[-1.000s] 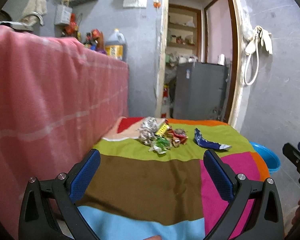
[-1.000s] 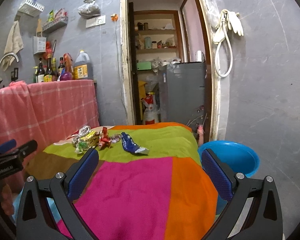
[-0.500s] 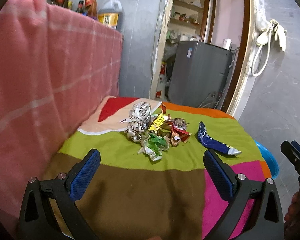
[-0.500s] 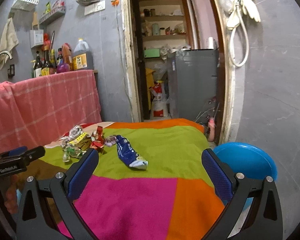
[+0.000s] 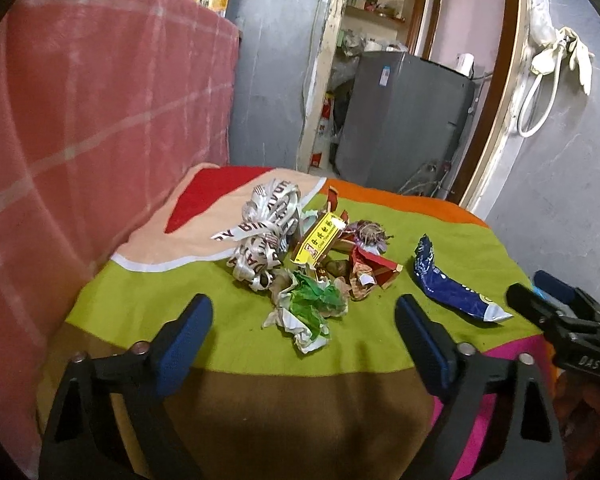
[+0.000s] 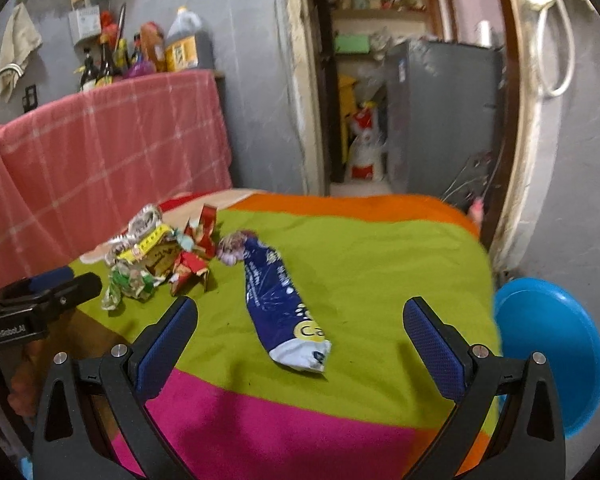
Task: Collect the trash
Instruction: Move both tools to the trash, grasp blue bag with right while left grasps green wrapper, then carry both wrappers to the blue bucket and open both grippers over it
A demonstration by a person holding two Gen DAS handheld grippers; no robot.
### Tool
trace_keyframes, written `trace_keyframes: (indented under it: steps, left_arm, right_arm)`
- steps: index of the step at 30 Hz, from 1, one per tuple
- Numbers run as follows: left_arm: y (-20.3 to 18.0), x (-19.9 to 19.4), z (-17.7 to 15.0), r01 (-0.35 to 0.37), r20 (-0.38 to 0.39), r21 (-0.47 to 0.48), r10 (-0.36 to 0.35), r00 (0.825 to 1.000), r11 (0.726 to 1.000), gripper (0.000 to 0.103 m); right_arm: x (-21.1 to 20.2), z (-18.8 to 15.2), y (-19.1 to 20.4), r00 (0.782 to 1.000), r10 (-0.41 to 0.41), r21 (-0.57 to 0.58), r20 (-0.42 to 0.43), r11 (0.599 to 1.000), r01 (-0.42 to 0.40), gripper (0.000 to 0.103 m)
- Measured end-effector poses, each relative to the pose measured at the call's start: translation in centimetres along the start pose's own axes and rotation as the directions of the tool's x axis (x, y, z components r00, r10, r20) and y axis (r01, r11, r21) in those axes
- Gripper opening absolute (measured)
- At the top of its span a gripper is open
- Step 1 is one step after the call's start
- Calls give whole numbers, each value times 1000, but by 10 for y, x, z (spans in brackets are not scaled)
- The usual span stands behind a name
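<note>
Trash pile mid-cloth, perhaps clear of edges

A bed under a patchwork cover of green, brown, pink, orange and red carries the trash. Toward its far left corner lies a heap: ribbon, yellow box, red wrappers and a green wrapper, touching one another. A blue packet lies flat just right of the heap, on the green patch.
</note>
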State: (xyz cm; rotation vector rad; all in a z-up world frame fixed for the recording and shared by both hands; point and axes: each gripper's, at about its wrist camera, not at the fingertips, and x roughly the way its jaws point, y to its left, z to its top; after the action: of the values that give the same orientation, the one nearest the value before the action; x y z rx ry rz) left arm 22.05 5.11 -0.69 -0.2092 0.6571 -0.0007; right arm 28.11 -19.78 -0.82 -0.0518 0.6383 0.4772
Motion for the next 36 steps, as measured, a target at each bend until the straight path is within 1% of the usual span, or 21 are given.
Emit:
trace_keyframes:
  steps: [1,2,4,5,7,8,10,11,13,14,16,20,22,23,27,32,36]
  left_arm:
    - [1,2,0,8,-7,-4,-8,1000,1000,77]
    - [2,4,1,17,-16,-8,-17,1000,1000,75]
    - [3,9,2,30,-34,-13,-30,999,999,63]
    - [3,10,2,36,-40,-14,-37,999,999,61]
    - [2,13,4,44,-49,-14,-45,998,999,53]
    - [1,14,4,53,-54,-11,-54,997,999,52]
    - [-1,15,4,61,-65,-1,-61,996,998,44]
    - [-3,17,5,64,-69,2,-63,996,998,42]
    - [-6,21,6,65,-78,5,-64,995,998,33]
    - [-6,23,5,65,-79,5,-64,995,998,31]
    - [-6,24,4,70,-83,3,-69,994,998,24]
    - [-7,24,1,80,-93,0,-79,993,997,19]
    - [-8,23,-1,80,-96,8,-79,992,997,17]
    - [-9,23,-2,82,-97,8,-81,992,997,16]
    - [-11,22,-4,89,-112,0,-89,990,996,10]
    - [-17,19,-6,94,-122,6,-93,988,996,5]
    - [-20,16,-6,114,-115,7,-112,987,993,2]
  right_arm:
    - [5,0,0,1000,9,-2,-17,1000,-9,103]
    - [12,1,1,999,19,-9,-37,1000,-19,101]
    - [19,1,2,998,30,-18,-63,999,-31,94]
    - [26,1,3,996,37,-24,-87,999,-39,93]
    - [33,1,4,992,47,-30,-118,998,-51,86]
    - [37,0,6,989,53,-36,-138,998,-59,85]
    - [44,-1,8,985,53,-49,-163,997,-62,83]
    - [47,-2,9,983,54,-56,-176,996,-65,82]
    - [52,-3,11,978,50,-68,-205,996,-65,75]
    - [55,-4,11,975,44,-73,-217,995,-61,72]
    - [56,-6,13,973,42,-83,-228,995,-62,65]
    - [55,-9,16,971,40,-107,-238,992,-66,58]
    - [53,-12,19,970,32,-126,-241,990,-64,51]
    - [54,-12,21,970,29,-134,-241,989,-63,50]
    - [52,-15,23,971,27,-138,-238,988,-62,39]
    - [48,-18,22,973,35,-128,-229,990,-66,38]
    - [38,-21,22,979,48,-100,-199,993,-69,38]
